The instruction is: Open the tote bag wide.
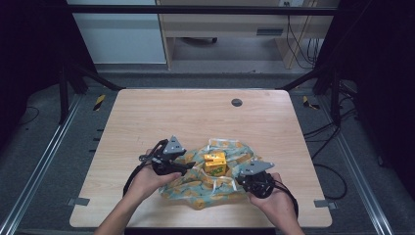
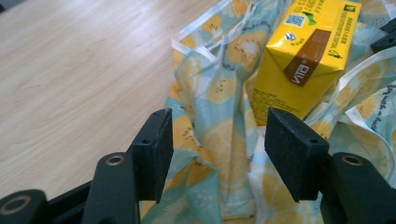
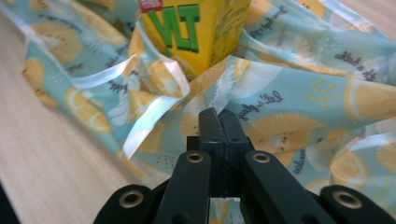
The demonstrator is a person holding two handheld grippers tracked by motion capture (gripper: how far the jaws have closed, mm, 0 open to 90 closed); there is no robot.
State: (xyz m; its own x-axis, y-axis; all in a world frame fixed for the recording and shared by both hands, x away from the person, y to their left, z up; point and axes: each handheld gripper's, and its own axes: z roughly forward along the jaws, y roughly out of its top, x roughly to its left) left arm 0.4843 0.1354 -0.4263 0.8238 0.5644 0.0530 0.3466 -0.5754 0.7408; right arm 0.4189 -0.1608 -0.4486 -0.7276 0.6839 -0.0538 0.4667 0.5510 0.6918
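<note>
We have the lemon-print bag (image 1: 215,183) crumpled flat at the near middle of the table (image 1: 147,117), with the yellow drink carton (image 1: 215,163) standing upright in the middle of it, bag fabric bunched up around its base. Left gripper (image 1: 188,168) sits on the bag's left side, jaws spread wide with a raised fold of the bag between them, the pads clear of the fabric; the carton is just beyond and right of it. Right gripper (image 1: 241,177) is on the bag's right side, jaws pressed together on an edge of the bag (image 3: 224,93), carton just past the pinch. The white bag handles (image 3: 140,98) loop loose near the carton. The bag's near edge lies close to the table's near edge, little room there. Far half of the table is open wood except for a small round grommet (image 1: 237,102). Left and right flanks of the bag are bare wood too.
</note>
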